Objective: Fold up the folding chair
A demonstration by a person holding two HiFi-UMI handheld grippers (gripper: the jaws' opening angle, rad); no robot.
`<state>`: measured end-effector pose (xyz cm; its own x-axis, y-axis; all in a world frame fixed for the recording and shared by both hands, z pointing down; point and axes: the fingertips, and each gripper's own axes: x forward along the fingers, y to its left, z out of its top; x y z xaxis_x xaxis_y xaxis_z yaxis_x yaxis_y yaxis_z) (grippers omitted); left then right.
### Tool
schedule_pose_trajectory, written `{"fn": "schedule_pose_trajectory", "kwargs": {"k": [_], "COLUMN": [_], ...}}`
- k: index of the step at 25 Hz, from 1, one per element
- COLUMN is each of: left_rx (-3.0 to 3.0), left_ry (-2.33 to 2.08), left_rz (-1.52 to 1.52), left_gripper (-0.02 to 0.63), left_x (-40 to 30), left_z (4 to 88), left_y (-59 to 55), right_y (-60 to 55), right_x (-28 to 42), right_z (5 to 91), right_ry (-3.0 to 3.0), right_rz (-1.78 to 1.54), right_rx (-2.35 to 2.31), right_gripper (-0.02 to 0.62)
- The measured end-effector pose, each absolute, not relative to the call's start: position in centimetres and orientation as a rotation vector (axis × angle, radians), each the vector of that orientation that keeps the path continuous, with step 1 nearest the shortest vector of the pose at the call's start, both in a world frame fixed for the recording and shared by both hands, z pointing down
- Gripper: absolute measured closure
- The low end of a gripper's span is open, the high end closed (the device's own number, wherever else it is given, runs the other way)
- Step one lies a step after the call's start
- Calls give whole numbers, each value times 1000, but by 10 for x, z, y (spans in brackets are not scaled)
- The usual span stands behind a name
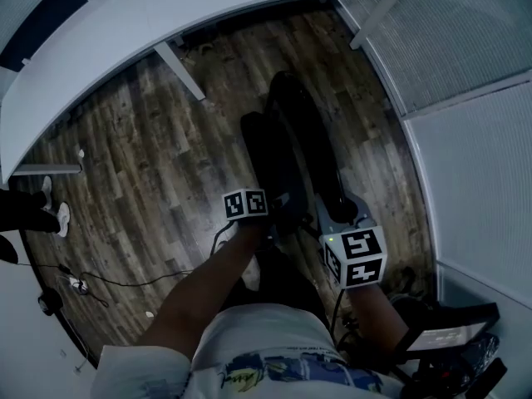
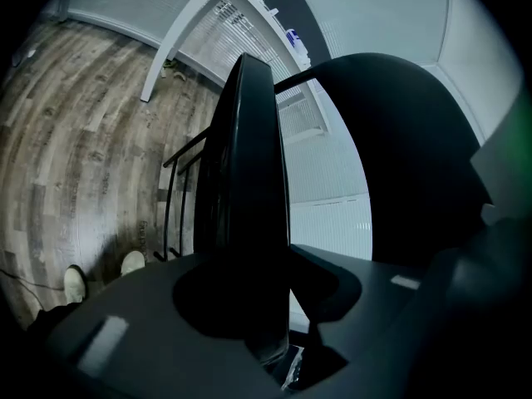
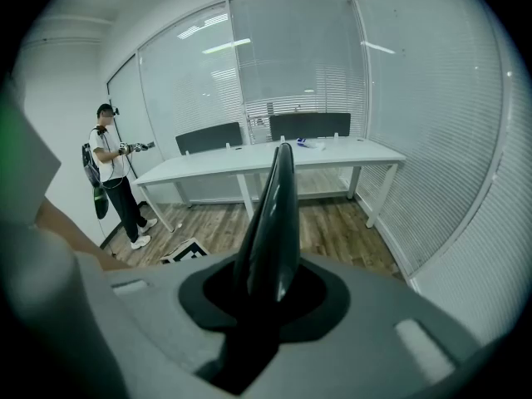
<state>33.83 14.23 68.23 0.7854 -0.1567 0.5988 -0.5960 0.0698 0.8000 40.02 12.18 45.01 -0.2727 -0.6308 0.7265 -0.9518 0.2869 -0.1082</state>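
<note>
Chair point(image 3: 277, 198) pinched in right hand-held gripper point(image 3: 264, 302)

Black folding chair point(image 1: 293, 131), seat and back nearly together, upright on wooden floor point(image 1: 150, 156)

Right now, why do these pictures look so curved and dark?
Head view: wide lens bows the white table, overall dim. Left gripper view: folding chair is a black silhouette against bright blinds. Right gripper view: brightest; ceiling-light reflections on the glass wall.
</note>
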Motion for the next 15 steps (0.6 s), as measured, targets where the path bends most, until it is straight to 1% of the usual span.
{"fn": "schedule_pose_trajectory", "kwargs": {"k": [10, 15], "left_rx": [1450, 1443], "left_ry": [-653, -653], "left_rz": [457, 477], "left_gripper": [459, 459], "left_x": [362, 373], "left_z": [680, 680], "left_y": [144, 142], "right_y": [126, 125], "right_x": [386, 391], "right_z": [449, 447], "right_ry": [-2016, -2014], "right_rz": [747, 731], "right_rx": [1404, 1408], "right_gripper": [511, 511]}}
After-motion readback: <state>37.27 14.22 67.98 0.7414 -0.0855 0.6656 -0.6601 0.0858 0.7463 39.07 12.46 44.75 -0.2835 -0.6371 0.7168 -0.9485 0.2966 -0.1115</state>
